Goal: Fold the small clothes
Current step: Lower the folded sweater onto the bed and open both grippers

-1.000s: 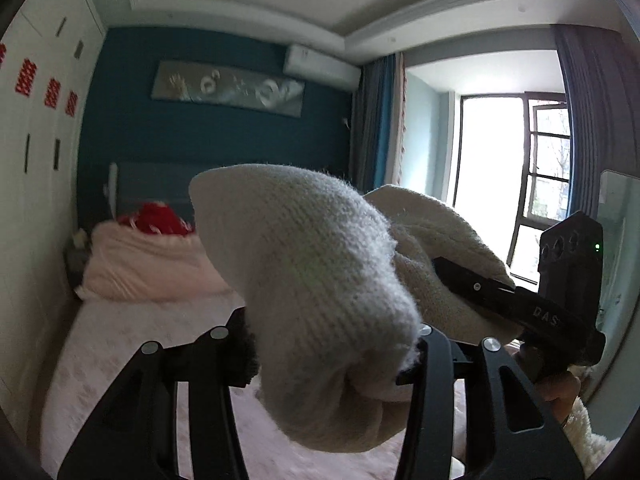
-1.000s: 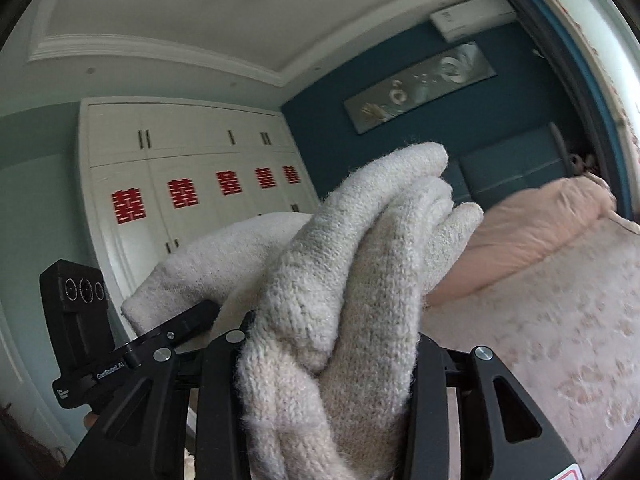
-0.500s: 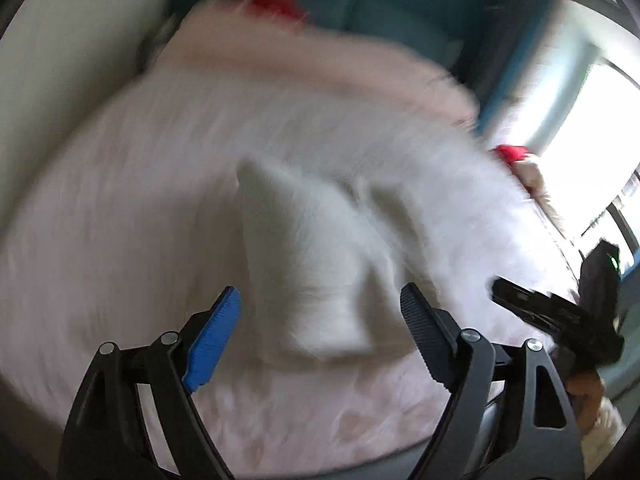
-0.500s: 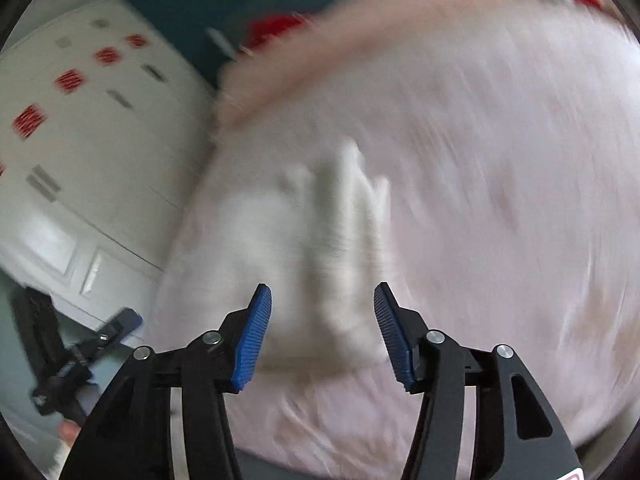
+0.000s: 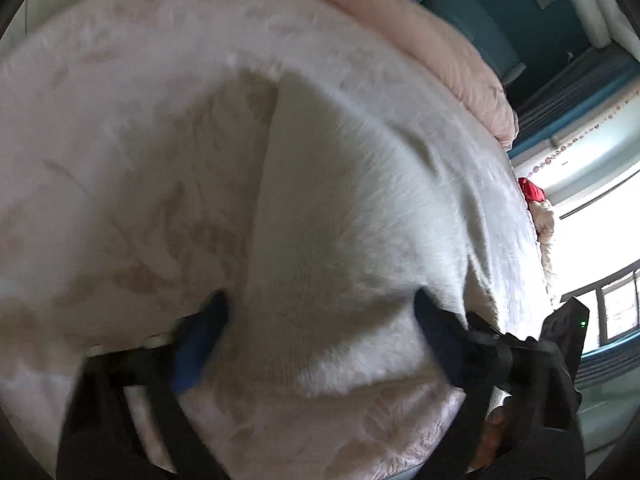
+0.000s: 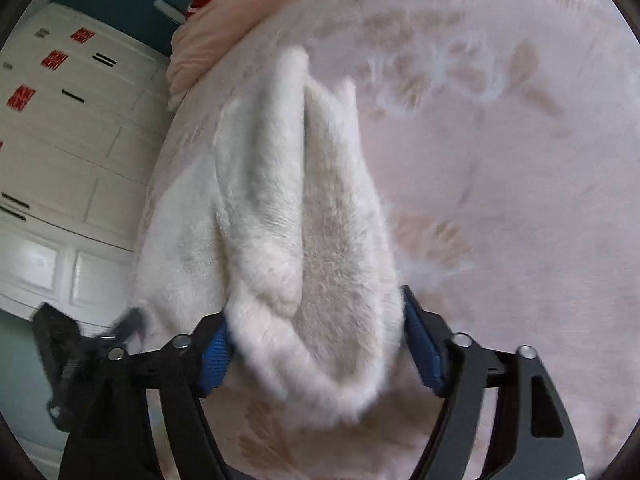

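The fluffy cream-white knitted garment (image 5: 352, 216) now lies on the pale pink bed cover with a faint leaf pattern (image 5: 120, 140). One second ago it was up in the air, bunched and pinched in both tools, with the ceiling behind it. Half a second ago it had dropped onto the bed and both tools stood wide with nothing in them.

Now the left gripper (image 5: 320, 332) has come down over the near edge of the garment. Its two pads sit apart, one on each side of the cloth, and they do not look squeezed shut. The picture is blurry there, so a light touch cannot be ruled out.

The right gripper (image 6: 316, 348) is the same: its blue pads (image 6: 214, 354) stand apart with the thick rolled end of the garment between them, touching or very close.

So the garment is let go and lies in a soft lump with folds along it. It is probably ready to be laid flat or folded over. It does not look neatly folded yet.
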Available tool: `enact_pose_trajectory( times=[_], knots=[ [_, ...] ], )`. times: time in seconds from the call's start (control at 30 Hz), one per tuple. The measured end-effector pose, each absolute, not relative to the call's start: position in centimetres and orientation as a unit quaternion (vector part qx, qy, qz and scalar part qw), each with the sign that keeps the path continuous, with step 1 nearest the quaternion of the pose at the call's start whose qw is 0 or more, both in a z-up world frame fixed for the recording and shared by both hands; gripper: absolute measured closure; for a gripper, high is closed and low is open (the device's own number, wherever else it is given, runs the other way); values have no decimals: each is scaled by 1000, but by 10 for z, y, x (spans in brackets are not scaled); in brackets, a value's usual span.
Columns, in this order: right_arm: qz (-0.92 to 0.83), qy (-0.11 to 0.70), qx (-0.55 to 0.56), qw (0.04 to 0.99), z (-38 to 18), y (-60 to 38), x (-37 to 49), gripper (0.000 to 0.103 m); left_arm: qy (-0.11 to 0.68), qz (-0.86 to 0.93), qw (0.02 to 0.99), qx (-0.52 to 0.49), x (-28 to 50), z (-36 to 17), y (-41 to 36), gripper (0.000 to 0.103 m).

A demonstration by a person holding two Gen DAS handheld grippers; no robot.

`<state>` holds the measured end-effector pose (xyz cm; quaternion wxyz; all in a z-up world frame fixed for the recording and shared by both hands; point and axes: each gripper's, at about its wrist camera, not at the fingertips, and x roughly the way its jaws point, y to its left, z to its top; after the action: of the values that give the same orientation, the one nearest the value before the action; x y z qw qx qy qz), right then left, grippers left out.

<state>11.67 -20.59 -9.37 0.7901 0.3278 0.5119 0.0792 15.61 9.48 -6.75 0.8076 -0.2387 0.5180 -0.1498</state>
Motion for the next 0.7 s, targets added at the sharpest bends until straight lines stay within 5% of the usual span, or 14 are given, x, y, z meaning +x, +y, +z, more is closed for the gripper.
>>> enact_pose_trajectory(
  times=[0.07,0.13,0.3,0.4,0.53,0.6,0.67,0.7],
  knots=[
    [82,502,313,802,-82,-200,121,71,514,-143,816,-221,156,-64,91,51],
    [97,479,286,824,-52,-193,120,74,497,-158,828,-206,150,-43,89,66],
    [107,474,244,839,-34,-191,116,69,503,-165,827,-187,147,-40,90,65],
    [80,534,249,804,-89,-196,117,50,530,-146,821,-156,146,-71,84,56],
    [52,491,285,822,-52,-211,95,49,508,-130,838,-151,131,-38,91,57],
    [35,458,236,857,-16,-204,85,59,473,-112,868,-100,122,-9,83,55],
    [42,442,205,872,4,-193,86,98,452,-106,884,-59,119,8,71,50],
    [50,445,191,874,8,-183,91,102,448,-111,886,-42,119,14,60,50]
  ],
)
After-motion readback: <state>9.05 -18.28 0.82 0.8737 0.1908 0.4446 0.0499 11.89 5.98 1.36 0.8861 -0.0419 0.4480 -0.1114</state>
